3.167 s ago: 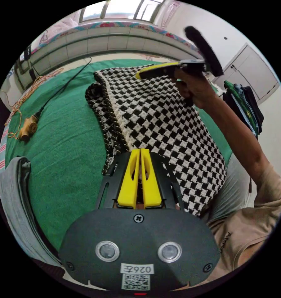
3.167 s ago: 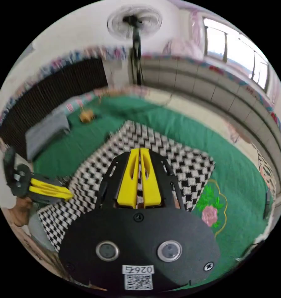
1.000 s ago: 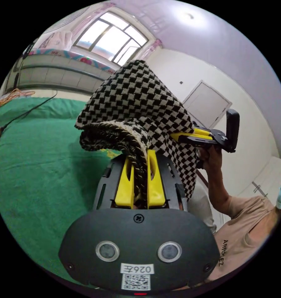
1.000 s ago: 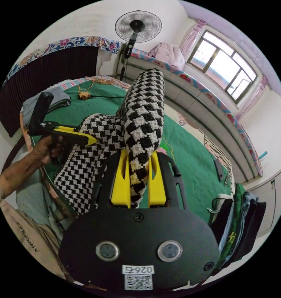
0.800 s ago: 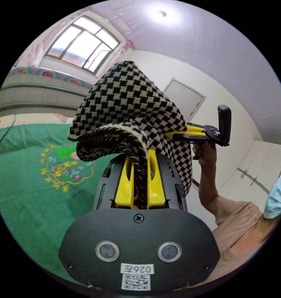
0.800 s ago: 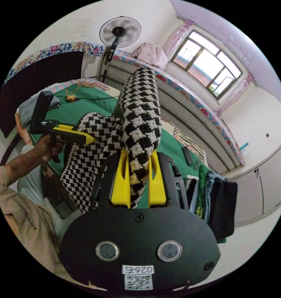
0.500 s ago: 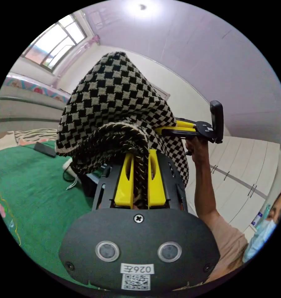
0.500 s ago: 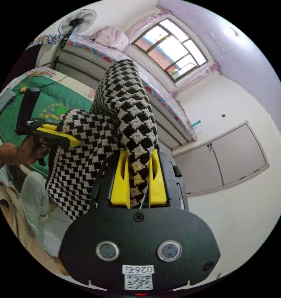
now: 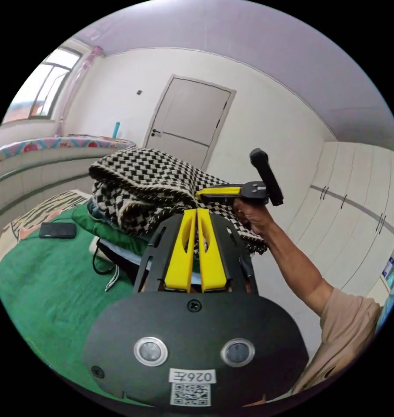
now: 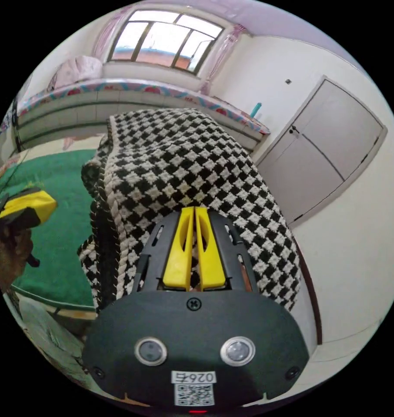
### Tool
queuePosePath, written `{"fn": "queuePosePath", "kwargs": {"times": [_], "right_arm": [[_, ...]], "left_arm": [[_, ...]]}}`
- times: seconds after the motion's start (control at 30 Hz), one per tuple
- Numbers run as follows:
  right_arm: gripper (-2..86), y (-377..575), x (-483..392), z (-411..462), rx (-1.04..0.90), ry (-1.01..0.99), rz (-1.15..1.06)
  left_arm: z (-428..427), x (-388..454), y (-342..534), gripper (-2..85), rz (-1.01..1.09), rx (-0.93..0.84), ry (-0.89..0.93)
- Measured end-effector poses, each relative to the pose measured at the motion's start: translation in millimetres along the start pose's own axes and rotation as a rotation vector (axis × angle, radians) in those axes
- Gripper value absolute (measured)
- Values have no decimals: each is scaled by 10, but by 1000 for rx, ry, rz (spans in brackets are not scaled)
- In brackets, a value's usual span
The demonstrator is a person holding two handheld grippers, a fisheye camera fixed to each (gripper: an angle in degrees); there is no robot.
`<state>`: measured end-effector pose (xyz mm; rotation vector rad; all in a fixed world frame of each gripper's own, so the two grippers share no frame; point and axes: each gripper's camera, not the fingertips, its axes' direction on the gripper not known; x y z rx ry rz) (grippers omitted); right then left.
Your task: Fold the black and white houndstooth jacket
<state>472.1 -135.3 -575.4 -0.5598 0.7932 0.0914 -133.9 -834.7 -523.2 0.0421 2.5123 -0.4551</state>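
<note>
The folded black and white houndstooth jacket [image 9: 149,184] lies on top of a stack of clothes [image 9: 102,222] at the end of the bed. My left gripper [image 9: 196,212] hovers just in front of the jacket, jaws shut with nothing between them. In the same view a hand holds my right gripper [image 9: 199,193] over the jacket's top, jaws together. In the right gripper view the jacket [image 10: 184,160] spreads below my right gripper [image 10: 194,210], which is shut and empty. The left gripper [image 10: 29,204] appears at that view's left edge, held in a hand.
A green bedspread [image 9: 45,278] covers the bed, with a dark phone [image 9: 57,230] and a cable [image 9: 105,270] lying on it. A closed door [image 9: 188,126] and white wardrobes [image 9: 358,217] stand behind the stack. A tiled ledge [image 10: 75,108] runs under the window [image 10: 162,39].
Both grippers lifted the folded jacket off the bed and swung it over to the clothes stack. They have let go of it, and both now stand shut and empty.
</note>
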Motion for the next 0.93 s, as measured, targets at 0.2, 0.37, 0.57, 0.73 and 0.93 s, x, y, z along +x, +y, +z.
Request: {"fn": "queuePosePath", "kwargs": {"times": [0.2, 0.37, 0.57, 0.73, 0.93], "right_arm": [[-10, 237, -346, -282, 70, 171, -59], [-12, 252, -532, -605, 70, 273, -52], [-12, 801, -960, -1887, 491, 125, 179], [-12, 892, -2042, -2473, 595, -297, 64], [-13, 173, -3944, -2791, 419, -699, -330]], "left_arm": [[550, 85, -10, -10, 12, -383, -178], [-35, 343, 276, -10, 33, -329, -221], [-1815, 493, 970, -10, -48, -209, -382], [-3649, 674, 1878, -9, -193, -130, -743], [-6059, 1147, 3377, 6, -565, -48, -1207]]}}
